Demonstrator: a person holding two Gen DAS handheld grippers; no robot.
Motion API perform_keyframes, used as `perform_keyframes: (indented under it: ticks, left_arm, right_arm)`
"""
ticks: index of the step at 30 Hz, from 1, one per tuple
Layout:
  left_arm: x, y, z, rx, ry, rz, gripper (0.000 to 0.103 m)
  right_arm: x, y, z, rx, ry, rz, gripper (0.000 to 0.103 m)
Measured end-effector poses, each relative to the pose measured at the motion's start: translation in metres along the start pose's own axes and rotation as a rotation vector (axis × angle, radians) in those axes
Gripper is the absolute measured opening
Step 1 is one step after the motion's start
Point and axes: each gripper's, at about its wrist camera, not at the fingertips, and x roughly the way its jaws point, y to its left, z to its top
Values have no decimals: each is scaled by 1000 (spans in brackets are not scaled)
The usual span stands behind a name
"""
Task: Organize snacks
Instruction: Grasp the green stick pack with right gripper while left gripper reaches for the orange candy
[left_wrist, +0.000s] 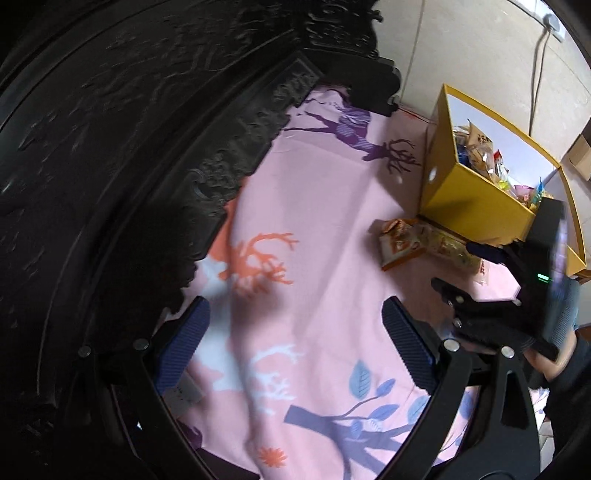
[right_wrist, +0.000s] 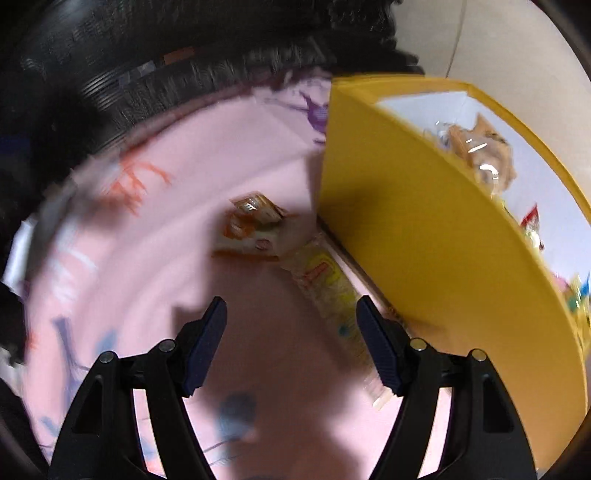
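Tongs on my right (right_wrist: 291, 347) hang spread and empty, nearer the yellow-printed packet (right_wrist: 325, 291), lying lengthwise along the yellow box (right_wrist: 424, 258); left tongs (left_wrist: 295, 347) also spread.

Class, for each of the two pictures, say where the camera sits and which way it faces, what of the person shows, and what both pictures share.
Left wrist: rides the left hand-held gripper, facing down onto the pink cloth; the right hand-held gripper and a gloved hand show.
Right wrist: rides the right hand-held gripper, facing down beside the yellow box; no hand shows.
Shared: box, cloth, the orange snack packet, the clear packet.
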Motion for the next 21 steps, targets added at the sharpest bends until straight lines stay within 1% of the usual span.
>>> perform_keyframes:
  ticks: [1, 2, 4, 5, 6, 7, 8, 9, 11, 14, 18, 20, 21]
  left_arm:
    - [0, 3, -1, -5, 0, -1, 96]
    - [1, 6, -1, -8, 1, -1, 96]
    - [4, 8, -2, -7, 7, -1, 96]
    - [7, 7, -2, -7, 14, -2, 96]
    - [11, 6, -2, -8, 26, -5, 96]
    - [12, 5, -4, -10, 35, -13, 96]
    - [15, 3, -5, -9, 43, -21, 96]
    - [17, -1, -6, -4, 52, -31, 96]
    - [21, -9, -8, 10, 65, -43, 96]
    - [29, -25, -7, 29, 79, -76, 96]
    - [49, -50, 4, 27, 87, -117, 96]
    - [64, -66, 9, 30, 96, -142, 96]
    - [73, -77, 13, 42, 88, -146, 96]
  right_arm:
    - [2, -1, 1, -9, -11, -12, 73]
    - [6, 0, 2, -11, 2, 2, 73]
    - [14, 2, 0, -13, 26, -27, 71]
    - [15, 2, -2, -6, 24, -49, 65]
    - [14, -1, -4, 13, 19, -53, 53]
    - [14, -7, -5, 50, 26, -31, 43]
    - [13, -14, -7, 108, 40, 21, 31]
    - [11, -18, -11, 138, 41, 24, 31]
    - [4, -16, -21, 148, 44, 17, 31]
    - [-11, -11, -48, 195, 59, 33, 30]
    - [-44, -2, -97, 269, 77, 40, 30]
    - [-55, 2, -119, 306, 89, 42, 30]
    - [-60, 3, -129, 334, 92, 47, 30]
